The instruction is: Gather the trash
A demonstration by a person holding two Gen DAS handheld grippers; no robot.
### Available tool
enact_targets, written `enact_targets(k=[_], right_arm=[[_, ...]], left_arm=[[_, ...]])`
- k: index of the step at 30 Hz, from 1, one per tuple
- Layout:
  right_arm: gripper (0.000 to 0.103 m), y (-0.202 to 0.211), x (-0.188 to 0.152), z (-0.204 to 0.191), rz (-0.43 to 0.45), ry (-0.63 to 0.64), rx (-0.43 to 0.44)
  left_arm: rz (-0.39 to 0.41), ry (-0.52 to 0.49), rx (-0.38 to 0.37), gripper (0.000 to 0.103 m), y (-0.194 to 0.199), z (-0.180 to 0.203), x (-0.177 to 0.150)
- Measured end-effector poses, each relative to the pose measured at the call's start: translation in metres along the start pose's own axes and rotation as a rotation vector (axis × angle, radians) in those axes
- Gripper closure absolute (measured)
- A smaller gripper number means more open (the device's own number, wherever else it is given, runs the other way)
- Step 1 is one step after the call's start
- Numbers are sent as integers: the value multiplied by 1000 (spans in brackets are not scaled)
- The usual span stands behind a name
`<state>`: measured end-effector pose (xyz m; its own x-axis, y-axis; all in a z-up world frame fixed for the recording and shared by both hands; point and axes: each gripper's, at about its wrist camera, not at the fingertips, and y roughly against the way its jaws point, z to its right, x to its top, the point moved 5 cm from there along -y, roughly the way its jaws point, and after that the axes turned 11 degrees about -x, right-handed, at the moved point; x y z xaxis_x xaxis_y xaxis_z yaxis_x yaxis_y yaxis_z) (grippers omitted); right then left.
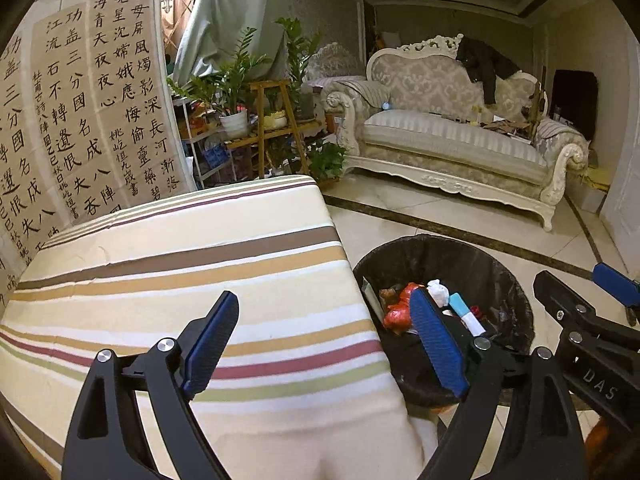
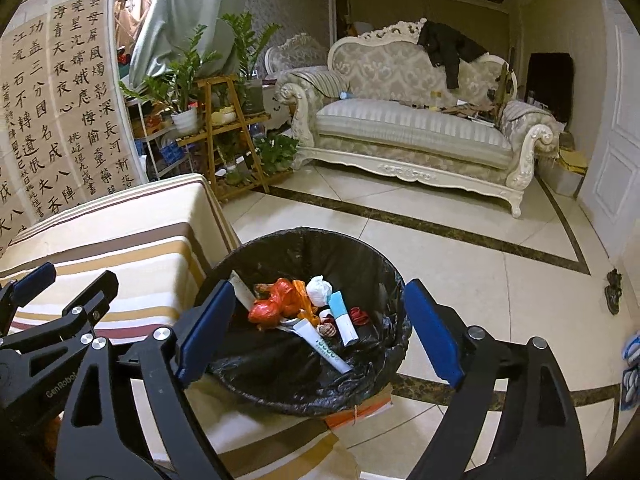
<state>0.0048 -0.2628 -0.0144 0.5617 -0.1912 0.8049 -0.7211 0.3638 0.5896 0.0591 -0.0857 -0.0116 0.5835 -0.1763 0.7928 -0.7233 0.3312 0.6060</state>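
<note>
Left wrist view
My left gripper (image 1: 324, 340): jaws spread wide, nothing between them; one blue pad (image 1: 210, 346) hangs over the striped table, the other over the near-left rim of the bin.
Trash bin (image 1: 500, 268): round, lined with a black bag, standing on the tiled floor (image 1: 400, 208) just beside the table's right edge.
Trash in the bin: a crumpled red bag (image 1: 396, 312), a white paper wad (image 1: 438, 290) and a white tube with a light-blue cap (image 1: 464, 310), all lying inside the bin, partly hidden by my pad.
Striped table (image 1: 180, 272): cloth-covered, left of the bin, filling the lower left.
My right gripper (image 1: 580, 292): reaches in past the bin's right side; its fingers stand apart.
Sofa (image 1: 452, 136): cream and carved, well beyond the bin against the far wall.

Right wrist view
My right gripper (image 2: 320, 324): jaws wide apart, gripping nothing, poised above the bin with one pad (image 2: 206, 330) over its left rim and the other just outside its right rim.
Trash bin (image 2: 360, 252): directly ahead of me, its bag gathered over the rim.
Trash in the bin: red bag (image 2: 272, 306) at the bin's left-centre, white wad (image 2: 319, 290) behind it, capped tube (image 2: 343, 318) to the right, a second white tube (image 2: 324, 346) nearest me.
My left gripper (image 2: 60, 280): left of the bin, over the striped table (image 2: 132, 232), fingers parted.
Plant shelf (image 2: 224, 136): wooden, far beyond the bin, left of the sofa (image 2: 404, 120).
Calligraphy sheets (image 2: 60, 100): on the wall behind the table, far left of the bin.
</note>
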Motion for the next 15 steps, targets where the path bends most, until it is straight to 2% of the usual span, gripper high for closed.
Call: enact_targets(k=[7, 15], right_arm=[[17, 31, 4, -3, 56, 6, 4], [17, 42, 4, -5, 75, 12, 14]], left_arm=[[34, 15, -2, 18, 22, -5, 0], [55, 30, 3, 18, 33, -12, -1]])
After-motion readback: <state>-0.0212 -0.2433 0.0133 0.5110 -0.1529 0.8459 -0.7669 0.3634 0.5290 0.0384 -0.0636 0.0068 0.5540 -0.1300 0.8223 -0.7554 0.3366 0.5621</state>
